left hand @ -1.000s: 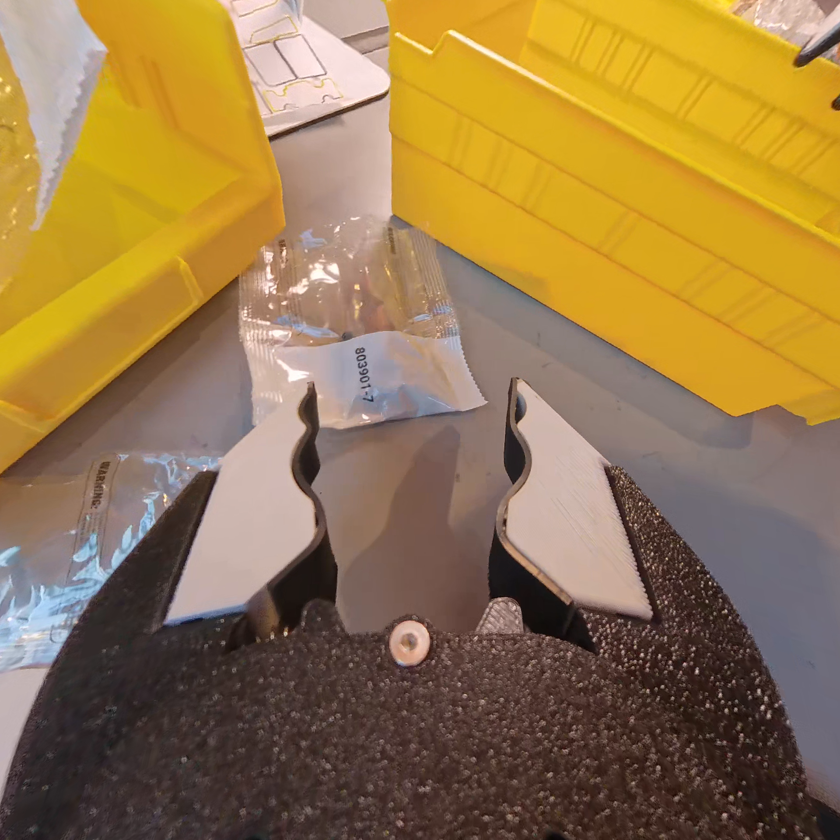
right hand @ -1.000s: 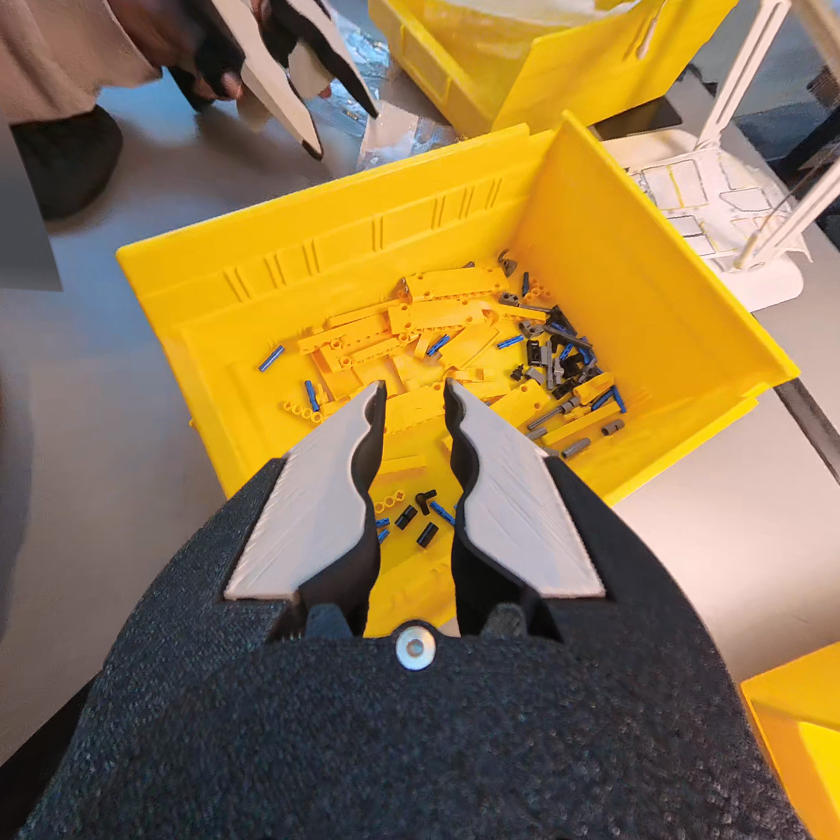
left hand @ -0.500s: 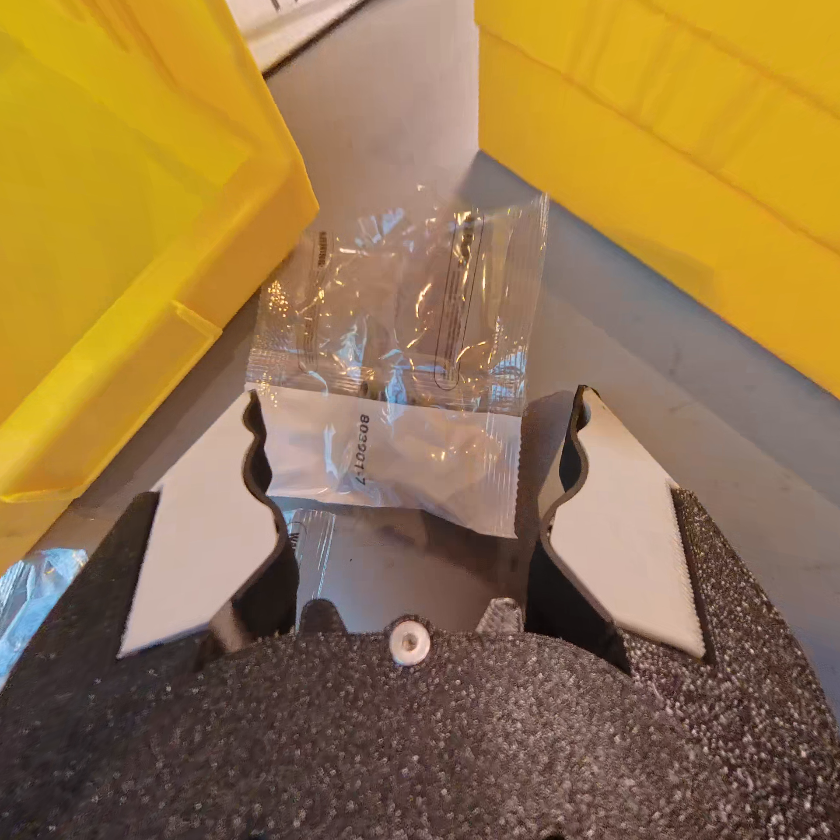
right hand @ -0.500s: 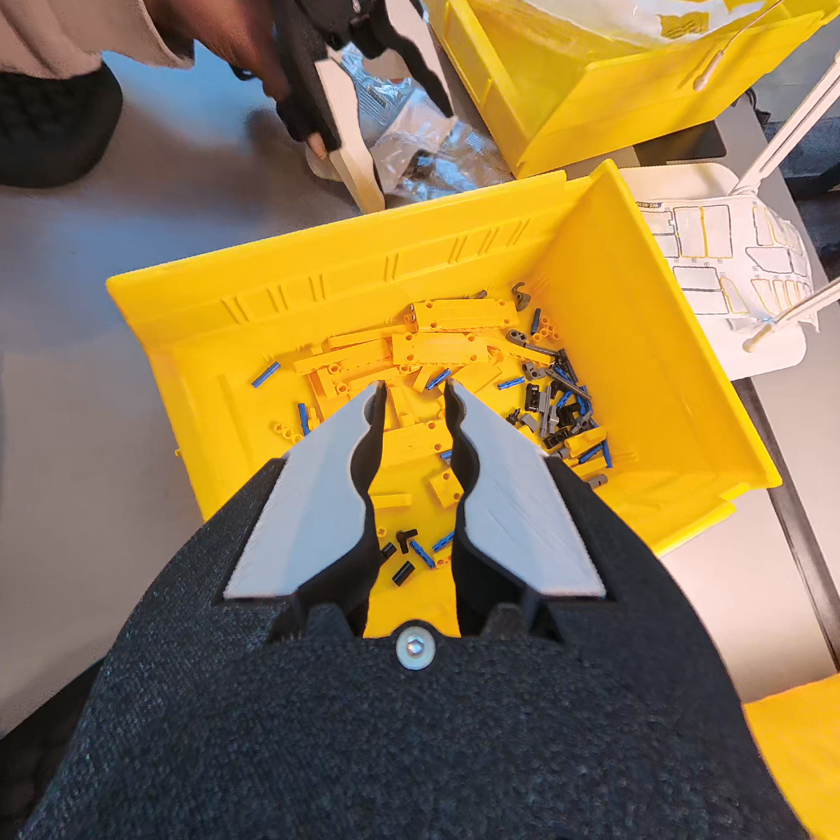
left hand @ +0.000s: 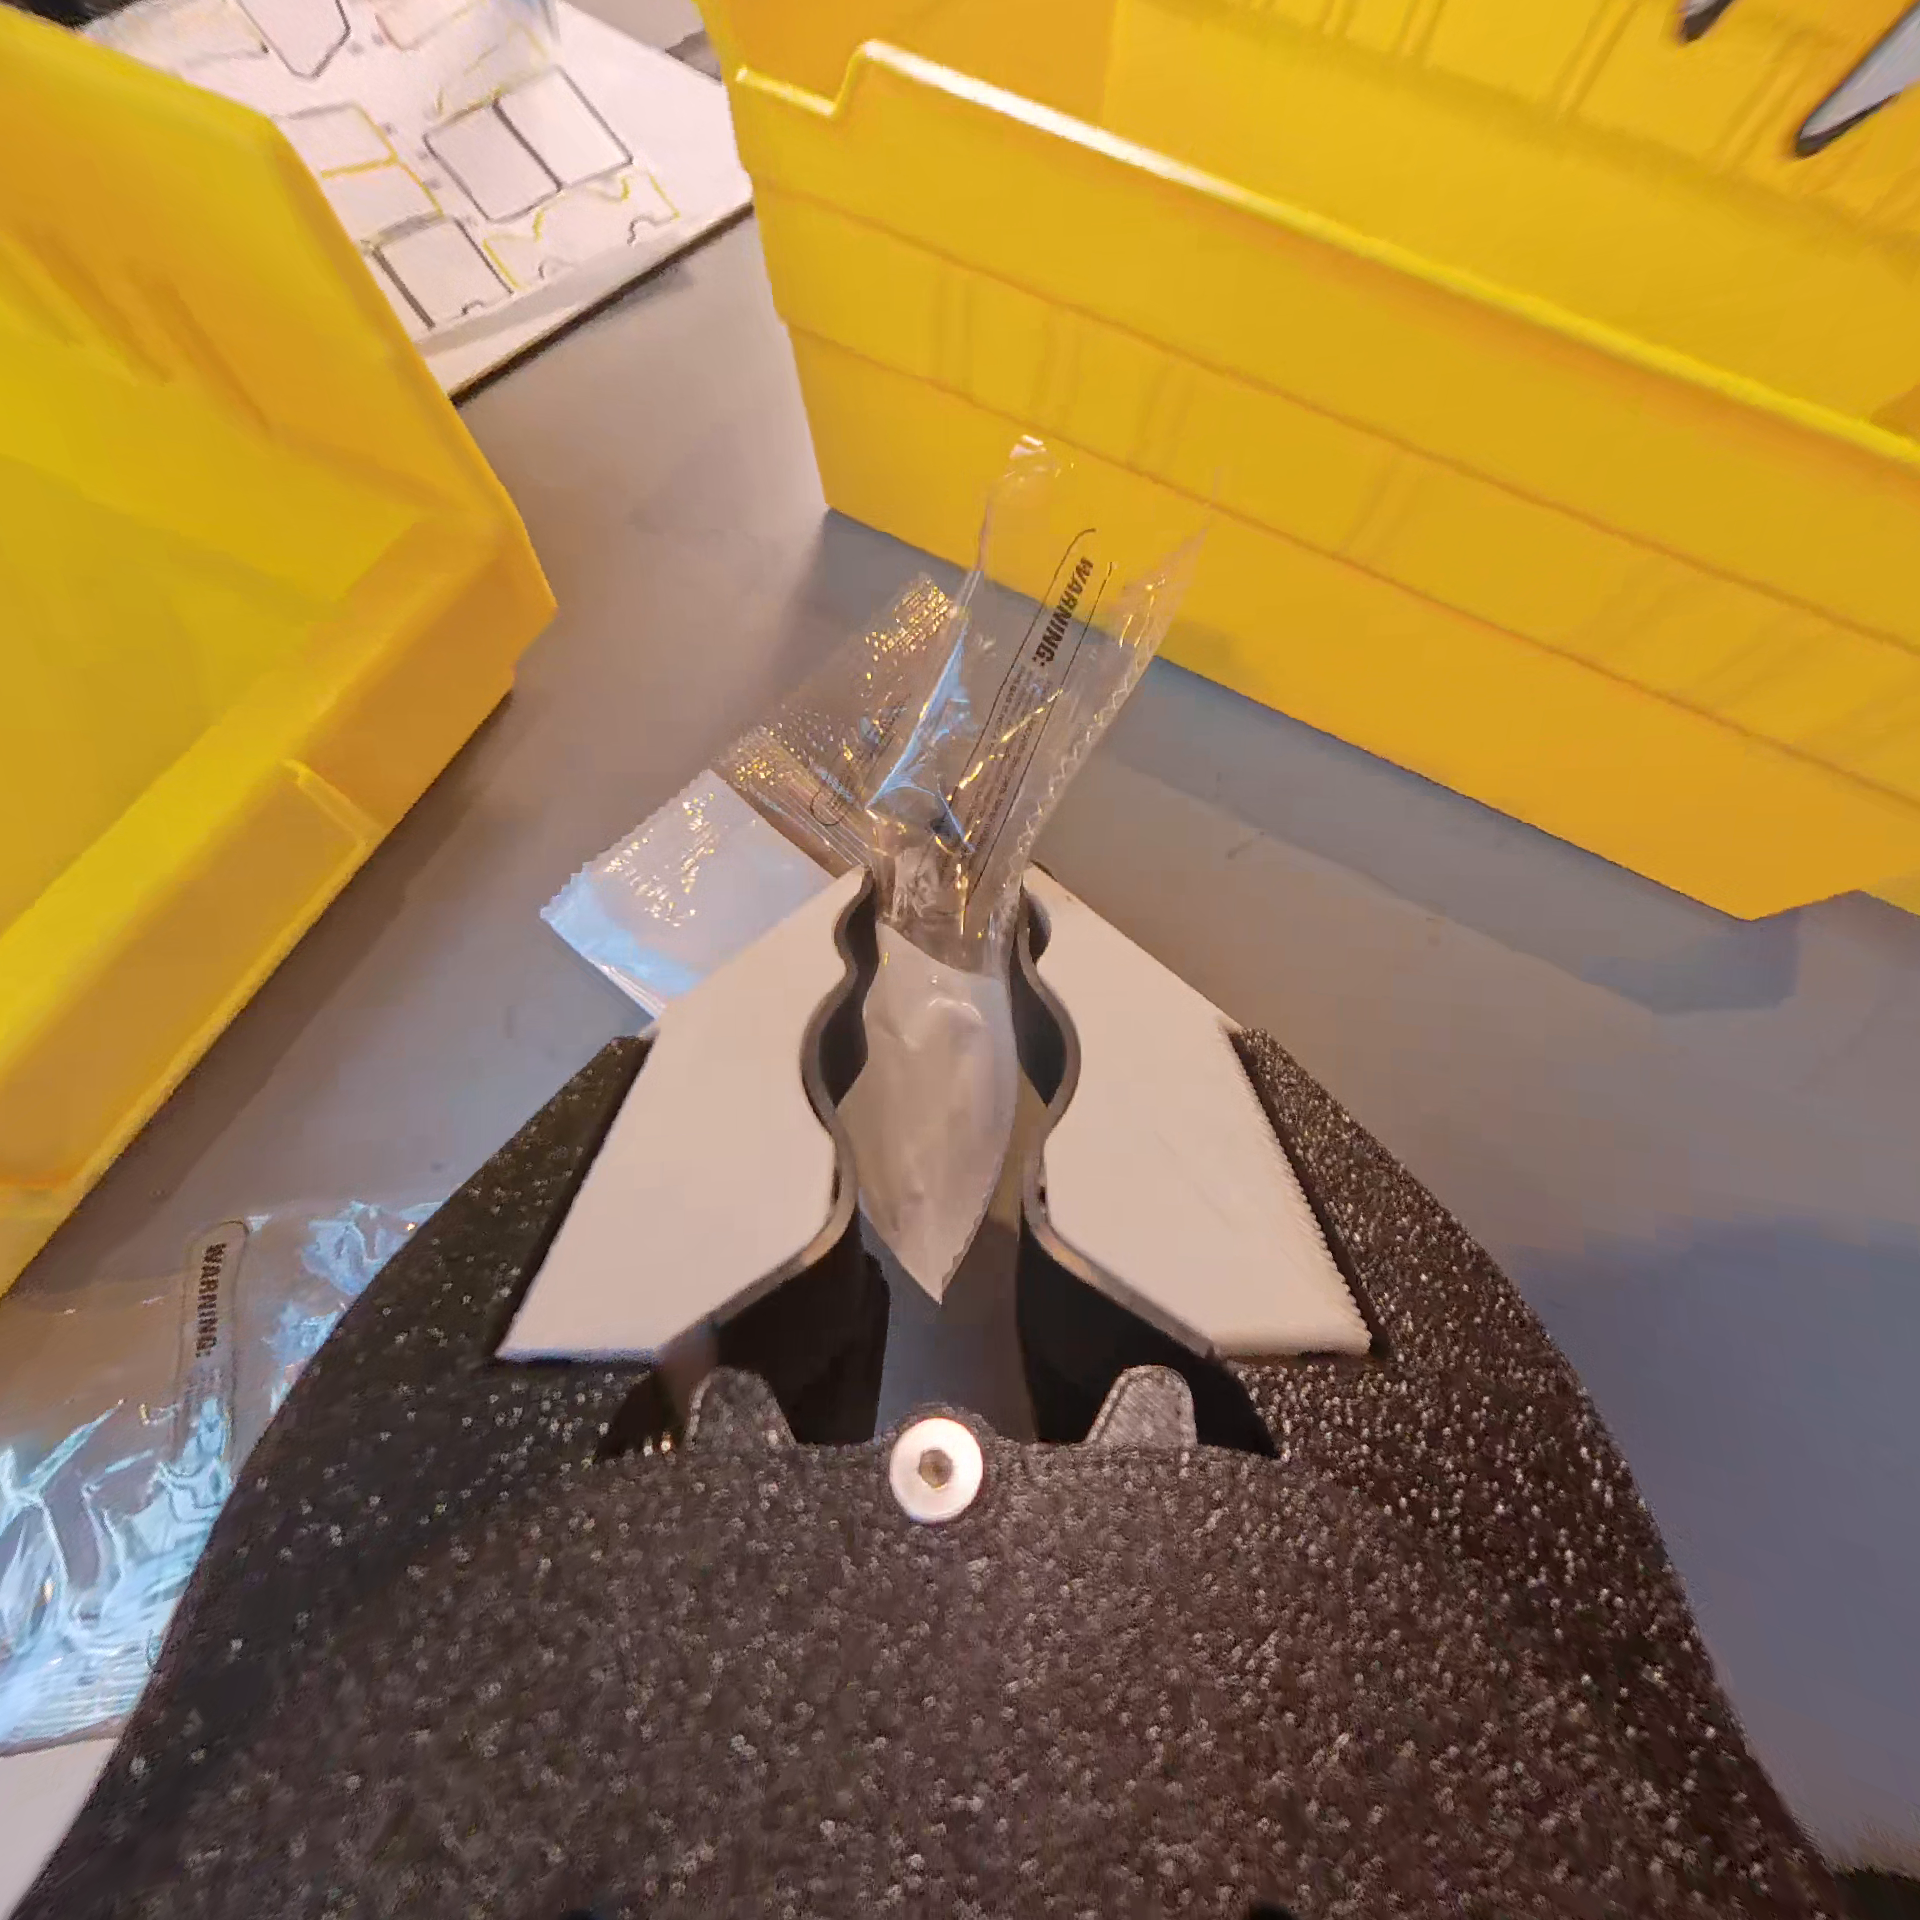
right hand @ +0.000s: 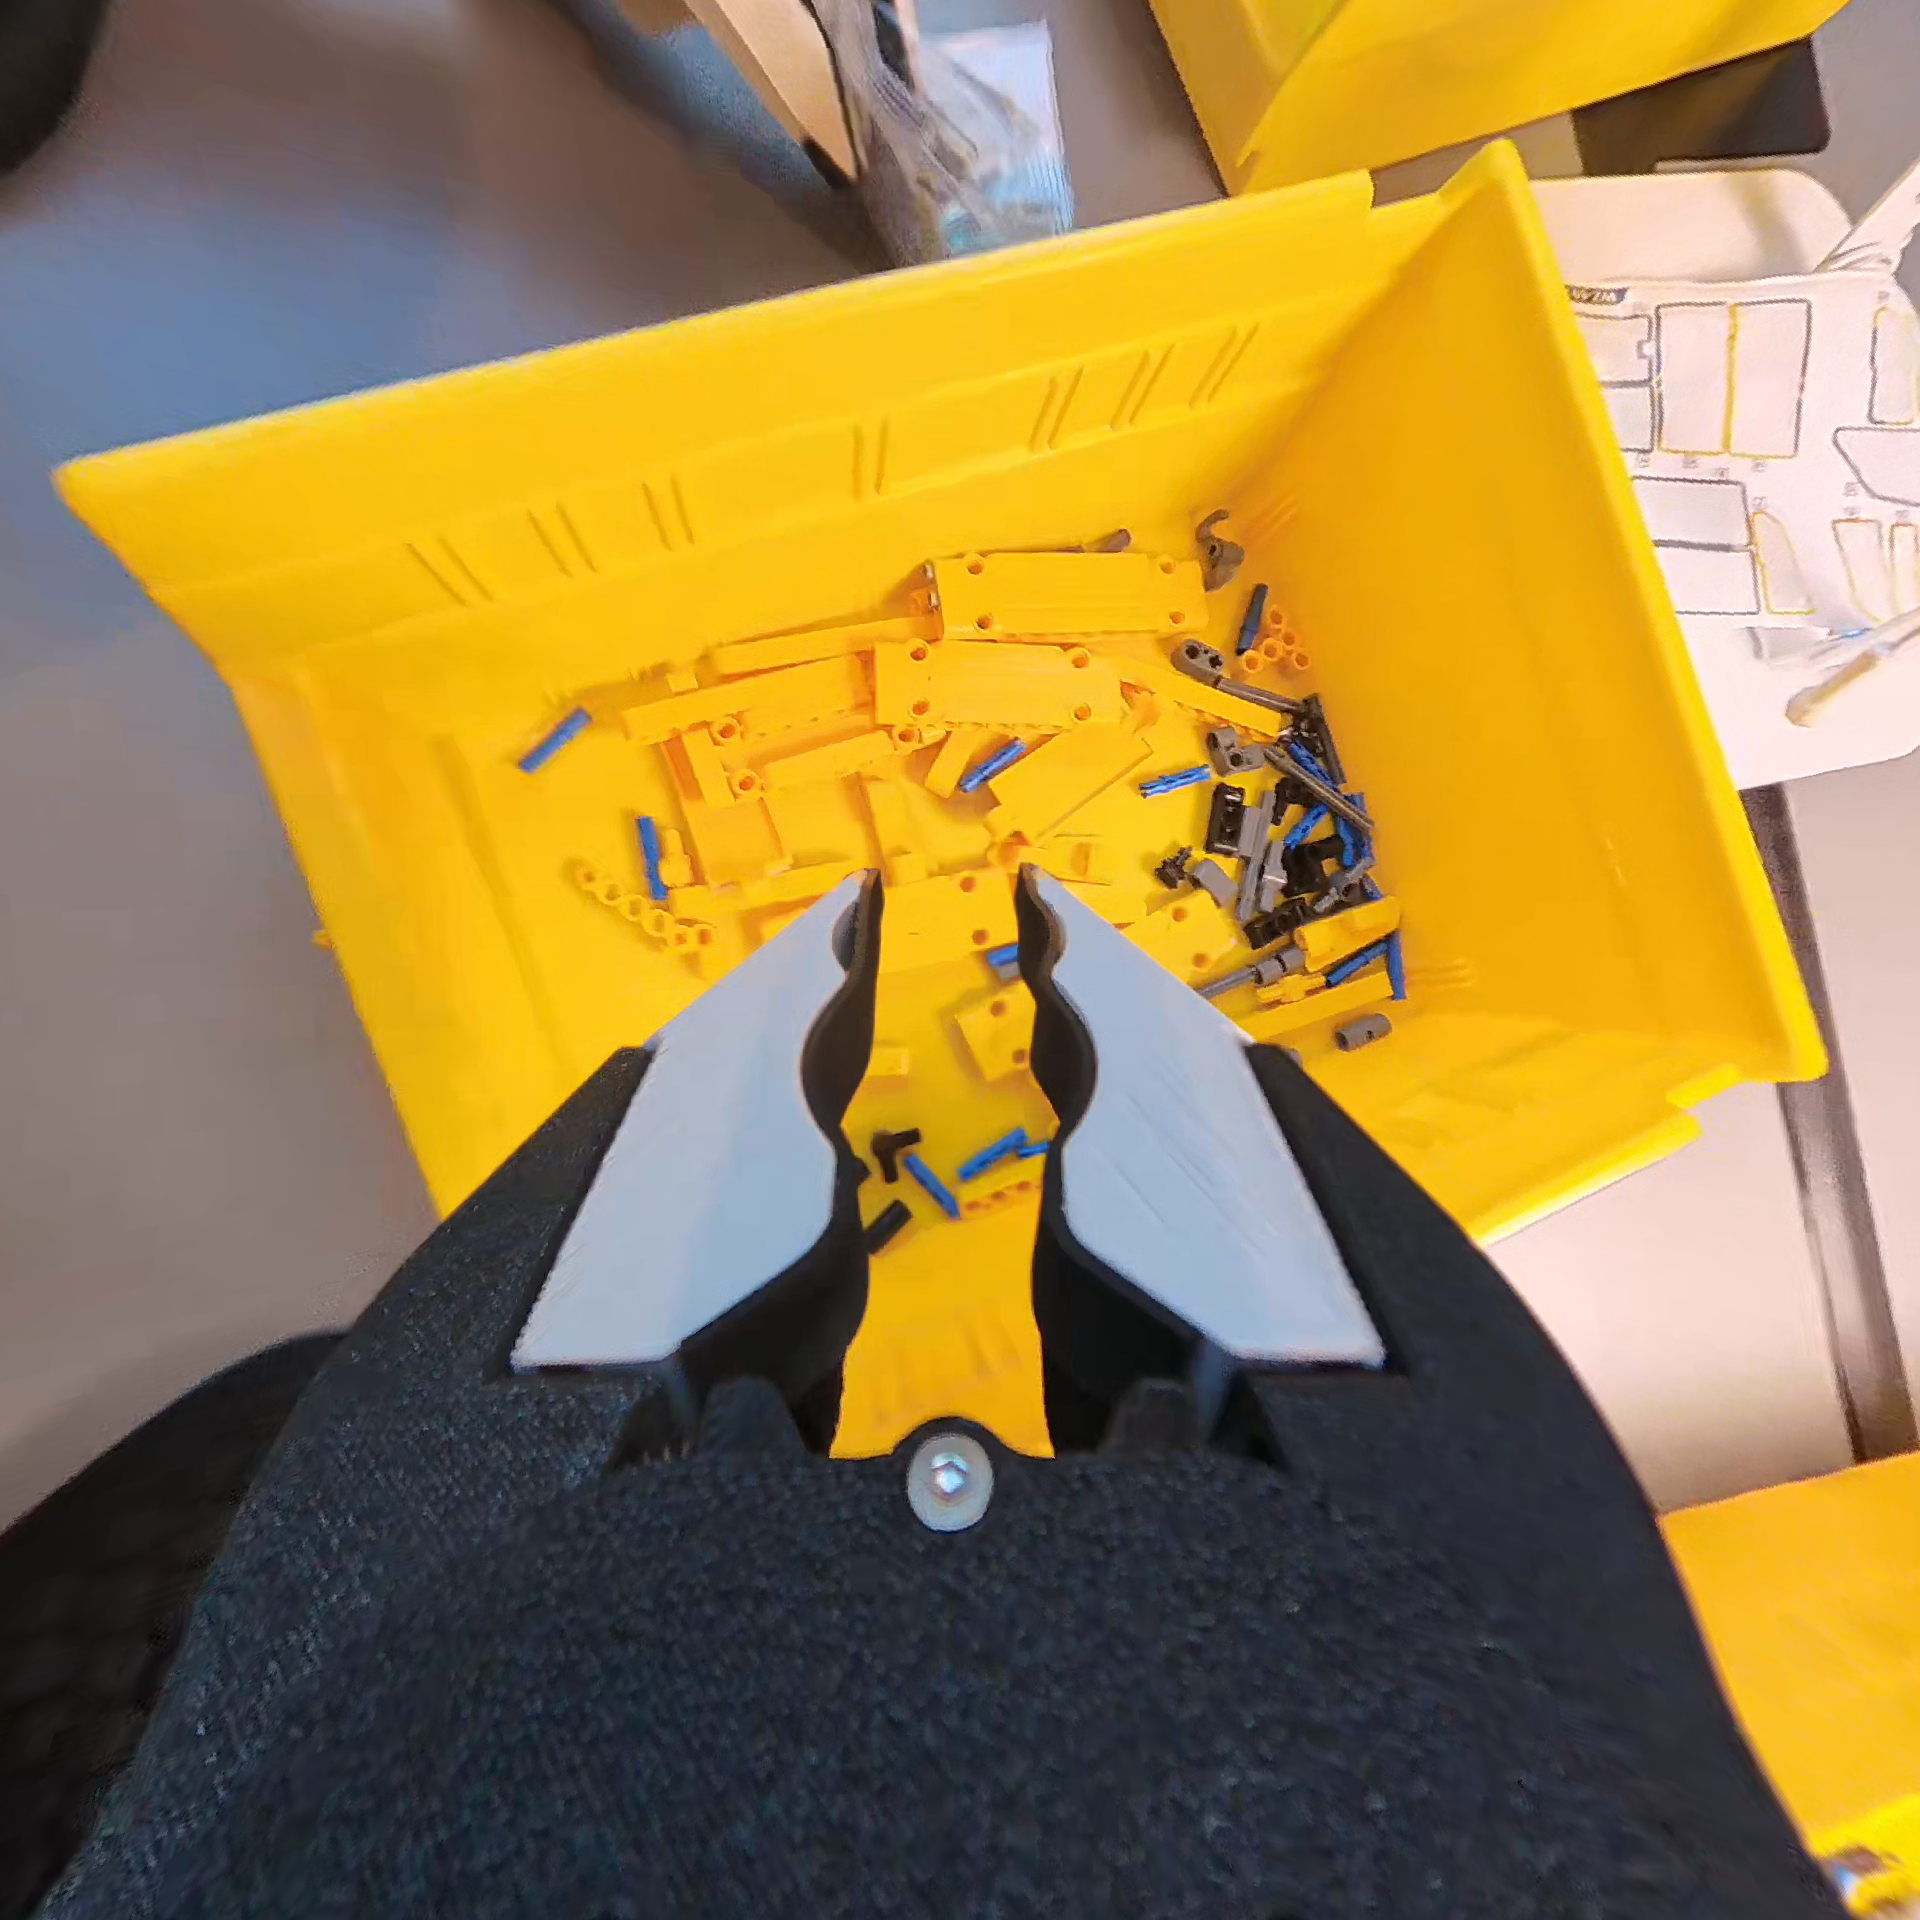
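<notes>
My left gripper (left hand: 940, 904) is shut on a clear plastic bag (left hand: 1039, 665). The bag is pinched and crumpled between the fingers, its clear end sticking up just above the grey table. A second flat bag piece (left hand: 675, 894) lies under the fingertips. My right gripper (right hand: 948, 883) has its jaws a narrow gap apart and holds nothing. It hovers over a yellow bin (right hand: 1507, 623) holding several yellow, blue, grey and black building bricks (right hand: 997, 665). The left gripper (right hand: 831, 83) with the bag shows blurred at the top of the right wrist view.
A yellow bin (left hand: 208, 520) stands to the left and the brick bin's wall (left hand: 1351, 416) to the right, with a gap of table between. Another clear bag (left hand: 125, 1455) lies at lower left. A white sticker sheet (left hand: 468, 156) lies behind. A third yellow bin (right hand: 1818, 1662) is at lower right. Left tips to right tips: about 20 cm.
My left gripper moved onto the flat bag, closed on it and lifted it, crumpling it. My right gripper drifted over the brick bin with its jaw gap unchanged.
</notes>
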`<state>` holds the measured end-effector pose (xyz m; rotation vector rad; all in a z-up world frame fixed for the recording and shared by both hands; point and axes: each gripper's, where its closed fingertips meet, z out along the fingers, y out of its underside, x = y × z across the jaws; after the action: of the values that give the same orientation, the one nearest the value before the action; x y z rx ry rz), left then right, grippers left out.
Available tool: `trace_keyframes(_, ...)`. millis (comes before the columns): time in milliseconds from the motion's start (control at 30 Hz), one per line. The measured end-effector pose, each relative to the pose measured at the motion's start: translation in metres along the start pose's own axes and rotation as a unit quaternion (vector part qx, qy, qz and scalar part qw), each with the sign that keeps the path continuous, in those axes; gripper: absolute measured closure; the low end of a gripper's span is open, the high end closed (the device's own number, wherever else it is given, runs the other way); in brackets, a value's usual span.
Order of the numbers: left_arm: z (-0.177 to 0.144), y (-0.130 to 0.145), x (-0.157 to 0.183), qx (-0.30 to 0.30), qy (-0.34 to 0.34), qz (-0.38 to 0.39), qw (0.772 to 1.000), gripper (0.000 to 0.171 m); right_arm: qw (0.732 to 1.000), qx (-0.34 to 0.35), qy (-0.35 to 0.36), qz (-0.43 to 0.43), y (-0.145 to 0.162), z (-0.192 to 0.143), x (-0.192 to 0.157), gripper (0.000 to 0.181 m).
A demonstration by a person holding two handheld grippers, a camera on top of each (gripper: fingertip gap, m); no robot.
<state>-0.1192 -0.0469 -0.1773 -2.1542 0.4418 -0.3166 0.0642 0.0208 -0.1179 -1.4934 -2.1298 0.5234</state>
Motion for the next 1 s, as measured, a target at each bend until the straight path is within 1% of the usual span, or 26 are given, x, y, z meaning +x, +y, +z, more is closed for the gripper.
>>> trace_keyframes(100,-0.015,-0.017,0.018,0.054,0.037,0.023,0.998,0.149,0.998,-0.053,-0.017,-0.035,0.008,0.017,0.013,0.155)
trace_keyframes(200,-0.034,-0.036,0.039,0.118,0.093,0.038,0.988,0.149,0.99,-0.116,-0.025,-0.081,0.016,0.035,0.03,0.154)
trace_keyframes(300,-0.044,-0.047,0.052,0.164,0.143,0.027,0.976,0.149,0.977,-0.181,-0.001,-0.115,0.021,0.053,0.058,0.154)
trace_keyframes(333,-0.045,-0.048,0.055,0.173,0.158,0.023,0.972,0.149,0.973,-0.198,0.005,-0.12,0.023,0.059,0.068,0.155)
trace_keyframes(400,-0.045,-0.049,0.059,0.182,0.179,0.018,0.967,0.148,0.969,-0.217,-0.009,-0.119,0.023,0.073,0.076,0.155)
trace_keyframes(500,-0.044,-0.046,0.06,0.182,0.188,0.015,0.965,0.148,0.961,-0.242,-0.018,-0.135,0.025,0.09,0.086,0.159)
trace_keyframes(533,-0.044,-0.046,0.061,0.182,0.192,0.015,0.964,0.148,0.959,-0.246,-0.022,-0.136,0.024,0.095,0.087,0.159)
trace_keyframes(600,-0.044,-0.046,0.063,0.182,0.199,0.016,0.963,0.148,0.965,-0.229,-0.041,-0.118,0.017,0.103,0.083,0.161)
trace_keyframes(733,-0.046,-0.045,0.07,0.185,0.219,0.021,0.958,0.148,0.968,-0.224,-0.042,-0.109,0.015,0.112,0.089,0.167)
trace_keyframes(933,-0.047,-0.045,0.076,0.193,0.243,0.02,0.951,0.148,0.968,-0.221,-0.065,-0.098,0.016,0.113,0.088,0.172)
trace_keyframes(1000,-0.048,-0.046,0.077,0.195,0.249,0.018,0.949,0.147,0.968,-0.22,-0.07,-0.101,0.018,0.111,0.088,0.176)
